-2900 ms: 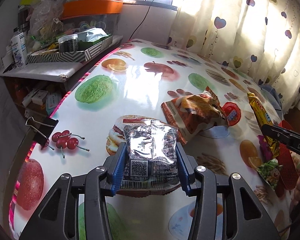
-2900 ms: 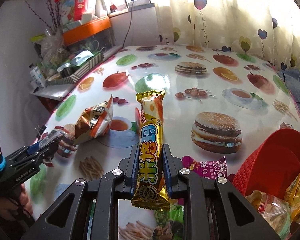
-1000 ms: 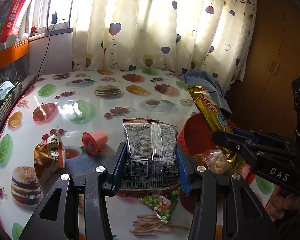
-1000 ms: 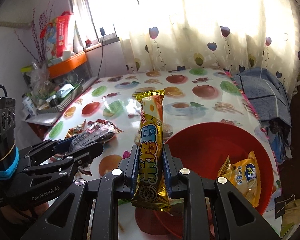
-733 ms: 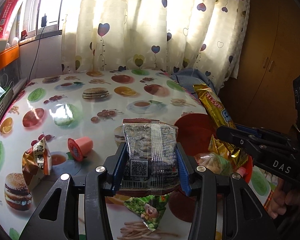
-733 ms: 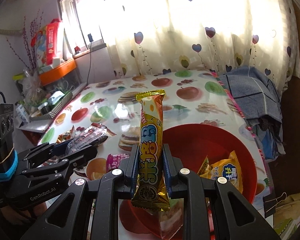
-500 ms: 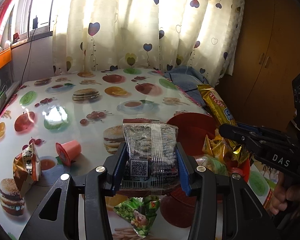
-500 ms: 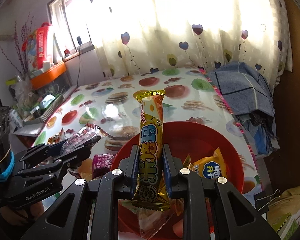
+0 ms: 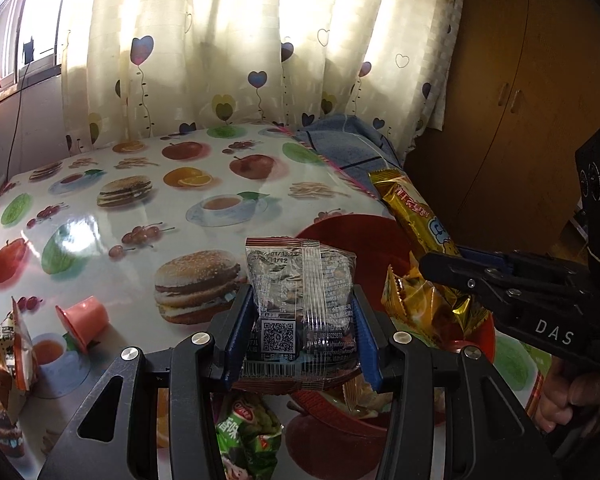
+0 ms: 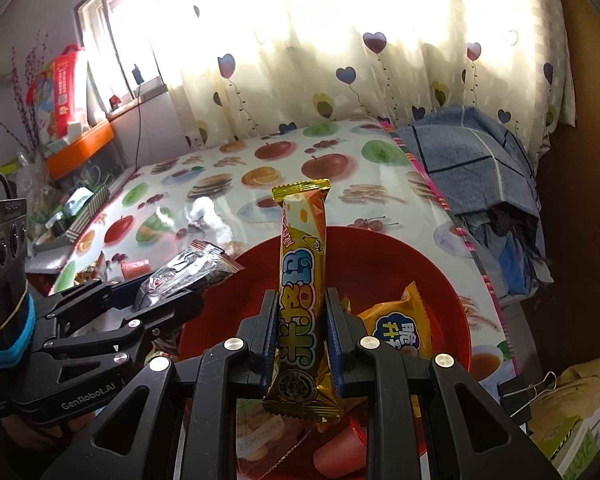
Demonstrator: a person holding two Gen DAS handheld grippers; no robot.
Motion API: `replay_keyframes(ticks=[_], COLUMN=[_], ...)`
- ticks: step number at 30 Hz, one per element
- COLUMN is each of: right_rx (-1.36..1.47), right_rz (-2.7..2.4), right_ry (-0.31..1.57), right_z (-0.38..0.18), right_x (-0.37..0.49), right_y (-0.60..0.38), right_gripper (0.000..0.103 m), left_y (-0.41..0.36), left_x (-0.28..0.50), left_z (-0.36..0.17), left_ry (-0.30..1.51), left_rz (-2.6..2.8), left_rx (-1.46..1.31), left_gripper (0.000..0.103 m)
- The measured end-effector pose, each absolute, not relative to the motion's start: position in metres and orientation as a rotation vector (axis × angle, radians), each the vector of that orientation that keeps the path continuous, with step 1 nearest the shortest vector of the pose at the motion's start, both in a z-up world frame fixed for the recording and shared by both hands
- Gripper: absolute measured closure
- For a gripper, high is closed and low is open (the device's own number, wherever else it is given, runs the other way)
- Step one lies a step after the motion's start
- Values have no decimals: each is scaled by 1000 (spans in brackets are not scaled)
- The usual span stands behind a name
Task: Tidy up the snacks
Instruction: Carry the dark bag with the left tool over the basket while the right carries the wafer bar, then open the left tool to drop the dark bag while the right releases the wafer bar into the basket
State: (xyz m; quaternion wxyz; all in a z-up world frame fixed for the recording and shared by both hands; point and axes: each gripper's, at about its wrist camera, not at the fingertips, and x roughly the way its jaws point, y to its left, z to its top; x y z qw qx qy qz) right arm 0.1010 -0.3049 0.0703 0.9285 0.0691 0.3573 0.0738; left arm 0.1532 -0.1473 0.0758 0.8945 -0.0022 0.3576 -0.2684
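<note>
Both grippers have swung from the table's snack scatter to the red bowl [image 10: 440,280]. The left gripper [image 9: 302,328] stays clamped on a silver packet [image 9: 302,300], the right gripper [image 10: 300,336] on a gold bar [image 10: 302,292] at 12 o'clock; dropping looks next.

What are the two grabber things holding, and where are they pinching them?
The left gripper pinches a silvery snack packet by its lower side edges. The right gripper pinches a long golden snack bar near its bottom end.
</note>
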Motion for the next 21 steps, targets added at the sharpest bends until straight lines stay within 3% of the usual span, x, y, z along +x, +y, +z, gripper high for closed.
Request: replay_keyframes(ticks=[21], right_rx=[152], right_rz=[139], right_ry=[830], right_z=[40], right_x=[126], right_y=[-308], right_gripper=[83], left_y=[-174], left_x=[170], left_z=[55], left_ry=[794], left_rz=[-664], left_rx=[32], left_gripper=[55])
